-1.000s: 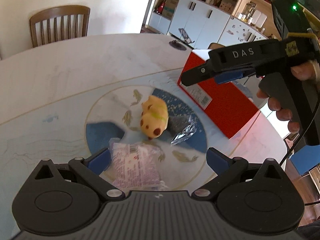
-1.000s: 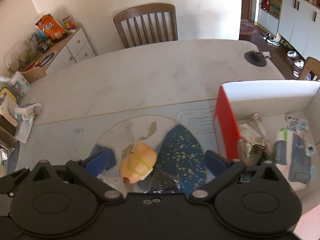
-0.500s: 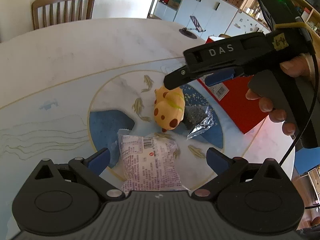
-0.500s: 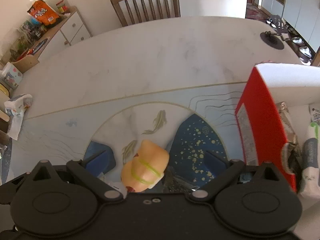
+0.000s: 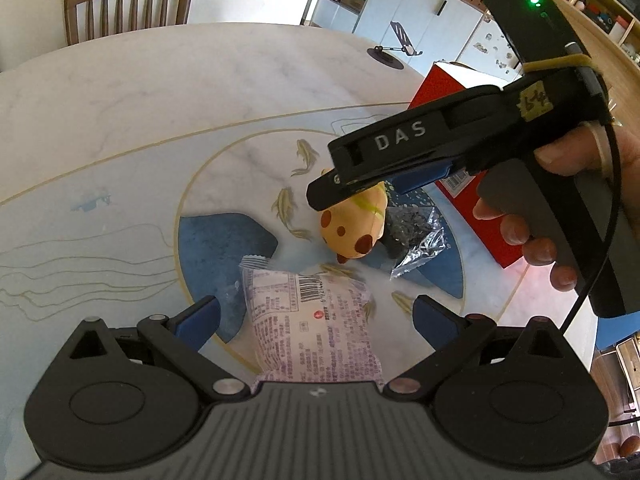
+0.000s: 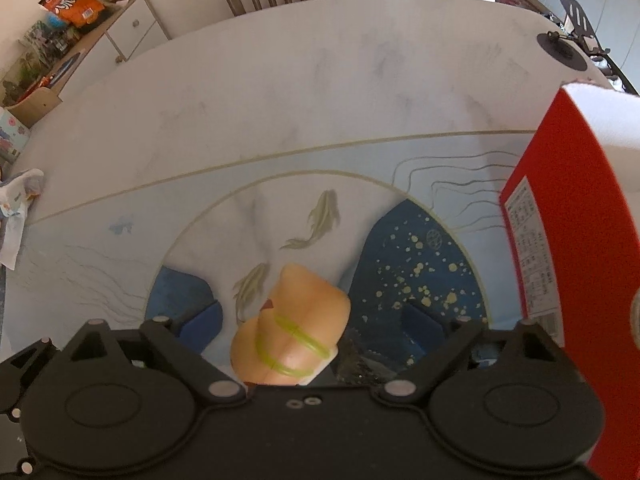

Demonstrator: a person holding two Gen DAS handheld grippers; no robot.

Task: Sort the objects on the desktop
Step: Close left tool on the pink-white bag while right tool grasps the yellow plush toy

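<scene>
1. My left gripper point(image 5: 316, 314) is spread wide, nothing between the fingers but air. The pink snack packet point(image 5: 312, 320) lies flat on the table right under the gap, one end running beneath the gripper body at 6 o'clock.
2. My right gripper point(image 6: 312, 318) is wide apart too, hanging over the yellow spotted toy point(image 6: 290, 334), which sits between its blue pads without either one touching it as far as I can see.
3. From the left wrist cam, the right gripper point(image 5: 352, 184) comes in from 3 o'clock, tips over the toy point(image 5: 354, 228). My right hand point(image 5: 560, 216) is wrapped around its handle.
4. A small clear bag of dark stuff point(image 5: 412, 236) is touching the toy on its 3 o'clock side.
5. The red box point(image 6: 560, 240) stands at 3 o'clock in the right cam, near the toy but apart from it.
6. Everything's on the fish-print table point(image 6: 280, 120). Wooden chair point(image 5: 128, 4) at 11 o'clock past the far edge, phone stand point(image 5: 394, 46) at 1 o'clock.
</scene>
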